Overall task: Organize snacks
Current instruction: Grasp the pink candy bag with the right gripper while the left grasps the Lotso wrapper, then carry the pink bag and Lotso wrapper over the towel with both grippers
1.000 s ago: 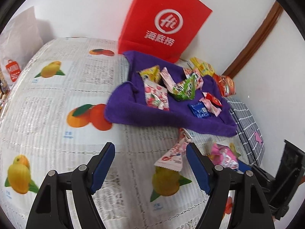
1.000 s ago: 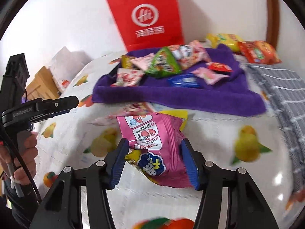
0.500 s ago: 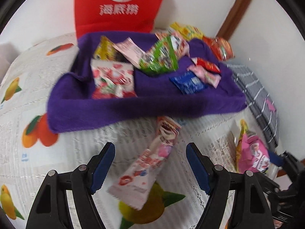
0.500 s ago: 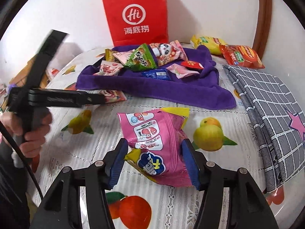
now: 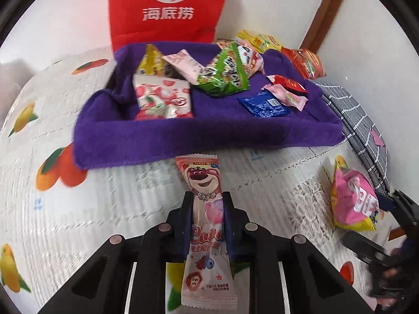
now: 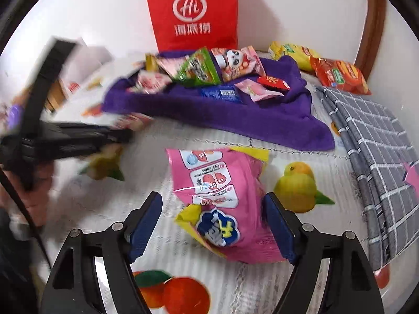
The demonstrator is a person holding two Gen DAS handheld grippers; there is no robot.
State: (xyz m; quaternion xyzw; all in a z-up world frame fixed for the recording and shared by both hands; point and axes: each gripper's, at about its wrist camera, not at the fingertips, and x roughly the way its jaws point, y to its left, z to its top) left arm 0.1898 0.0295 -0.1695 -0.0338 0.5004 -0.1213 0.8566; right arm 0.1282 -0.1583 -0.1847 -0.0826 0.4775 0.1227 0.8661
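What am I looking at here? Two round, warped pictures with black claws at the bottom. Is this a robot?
No robot: a person holds a two-finger gripper in each hand, each carrying a fisheye camera. The left gripper is shut on a long pink bear-print snack packet. The right gripper is open around a pink puffed snack bag lying on the fruit-print tablecloth. Behind lie a purple towel holding more snacks and a red paper bag.

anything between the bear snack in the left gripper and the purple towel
Nothing visible. The left gripper is shut on the bear snack, whose tip nearly meets the purple towel; only bare tablecloth between.
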